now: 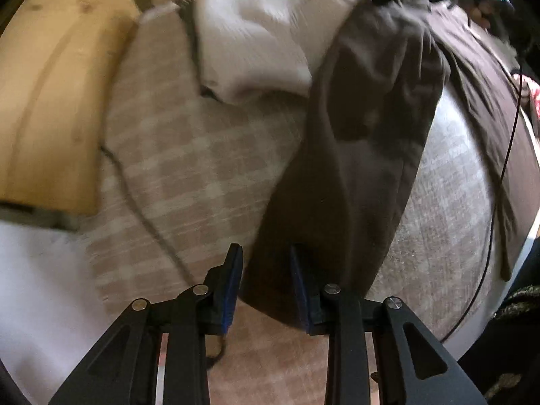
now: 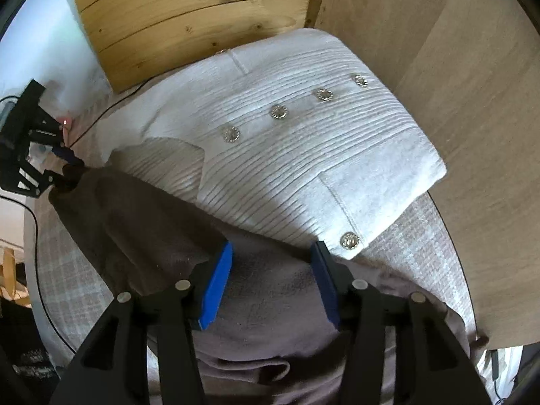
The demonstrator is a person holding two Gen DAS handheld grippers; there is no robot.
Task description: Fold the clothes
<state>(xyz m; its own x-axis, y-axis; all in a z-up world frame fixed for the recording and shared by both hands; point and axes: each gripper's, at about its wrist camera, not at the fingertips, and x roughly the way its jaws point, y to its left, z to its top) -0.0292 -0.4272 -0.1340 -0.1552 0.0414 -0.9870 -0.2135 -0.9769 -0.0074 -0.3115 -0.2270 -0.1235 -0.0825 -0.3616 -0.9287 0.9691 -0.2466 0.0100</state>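
While the left tool [image 1: 266,280] points down at the checked bedcover [image 1: 189,168], its blue pads stand a little apart, and the end of the brown garment [image 1: 357,155] lies in the gap between them; whether the pads still press on the cloth I cannot tell, as that view is blurred. To the left of this tool sits a pale wooden board [image 1: 50,108], ahead of it a white ribbed cardigan [image 1: 256,33], and the brown garment runs away from its tips toward the upper right. A thin black cable [image 1: 506,155] hangs at the far right.

The right tool [image 2: 271,270] holds its jaws open, with nothing pinched, hovering over the brown garment [image 2: 256,290]. Far to its left, the left tool [image 2: 62,165] is at the garment's other end. Just ahead of its tips lies the folded cardigan [image 2: 303,141] with its shiny buttons [image 2: 279,112], against the wooden board [image 2: 189,23].
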